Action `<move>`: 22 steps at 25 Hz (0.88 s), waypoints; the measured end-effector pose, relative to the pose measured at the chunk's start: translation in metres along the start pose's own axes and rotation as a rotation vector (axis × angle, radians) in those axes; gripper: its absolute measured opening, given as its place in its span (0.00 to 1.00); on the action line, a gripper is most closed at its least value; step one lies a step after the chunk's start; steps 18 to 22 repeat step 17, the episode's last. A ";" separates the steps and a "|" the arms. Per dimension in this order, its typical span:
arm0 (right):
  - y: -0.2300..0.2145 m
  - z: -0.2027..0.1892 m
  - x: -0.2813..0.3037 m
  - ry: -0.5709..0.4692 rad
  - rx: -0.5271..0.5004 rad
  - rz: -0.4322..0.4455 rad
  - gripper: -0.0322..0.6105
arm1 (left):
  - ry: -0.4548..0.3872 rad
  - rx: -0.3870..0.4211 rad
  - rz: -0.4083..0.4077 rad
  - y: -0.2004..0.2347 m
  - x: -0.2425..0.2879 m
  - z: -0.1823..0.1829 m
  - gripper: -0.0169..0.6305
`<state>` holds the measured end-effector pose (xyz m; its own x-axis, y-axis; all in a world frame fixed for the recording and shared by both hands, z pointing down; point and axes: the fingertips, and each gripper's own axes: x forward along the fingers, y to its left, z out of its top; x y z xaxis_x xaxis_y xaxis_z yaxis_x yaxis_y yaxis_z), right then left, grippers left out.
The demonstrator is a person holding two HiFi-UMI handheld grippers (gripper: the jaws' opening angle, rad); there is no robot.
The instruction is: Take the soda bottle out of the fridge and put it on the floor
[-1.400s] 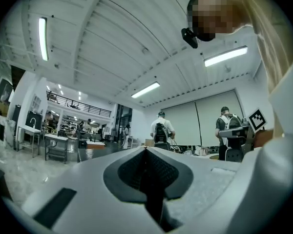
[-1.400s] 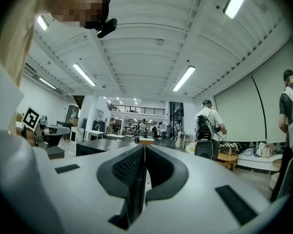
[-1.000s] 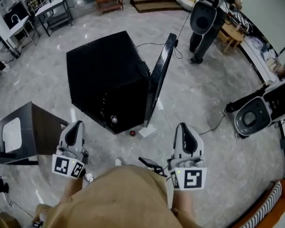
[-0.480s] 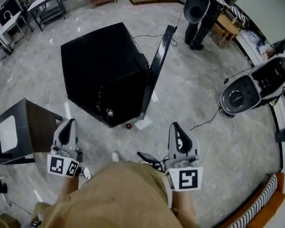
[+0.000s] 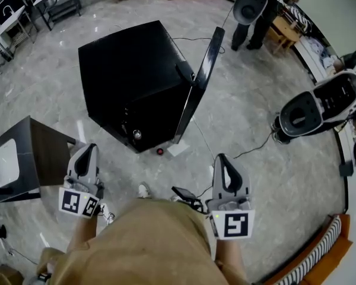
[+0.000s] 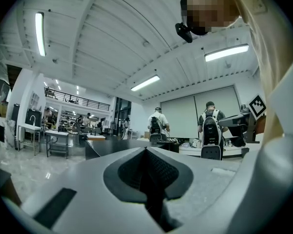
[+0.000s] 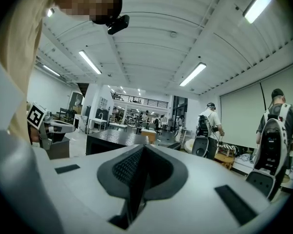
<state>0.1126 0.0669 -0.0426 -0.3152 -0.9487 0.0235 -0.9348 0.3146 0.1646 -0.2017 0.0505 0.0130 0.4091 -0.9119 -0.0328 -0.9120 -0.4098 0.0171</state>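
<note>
The left gripper (image 5: 88,149) has edged forward slightly; the right gripper (image 5: 223,158) has hardly moved. Both have their jaws pressed together, empty. The soda bottle (image 5: 137,135) stands inside the open fridge (image 5: 130,70) at 11 o'clock.

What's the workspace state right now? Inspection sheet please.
Surface: glossy grey floor.
Job's things: black fridge stands on the floor, door open; soda bottle not identifiable, only a shiny round thing in the dark opening.
Clutter: small red thing and white sheet at the door's foot.
Grippers: left hand-held gripper and right hand-held gripper both shut, empty.
Cables: one cable on the floor at right.
Surroundings: dark side table at left; person beyond the fridge.
</note>
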 end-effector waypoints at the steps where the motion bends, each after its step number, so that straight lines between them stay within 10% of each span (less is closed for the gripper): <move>1: 0.003 0.000 0.000 0.000 0.001 0.000 0.05 | 0.006 0.000 -0.003 0.002 -0.001 -0.002 0.03; 22: 0.025 -0.012 -0.004 0.021 0.024 -0.037 0.05 | 0.038 0.000 -0.034 0.015 -0.011 -0.018 0.03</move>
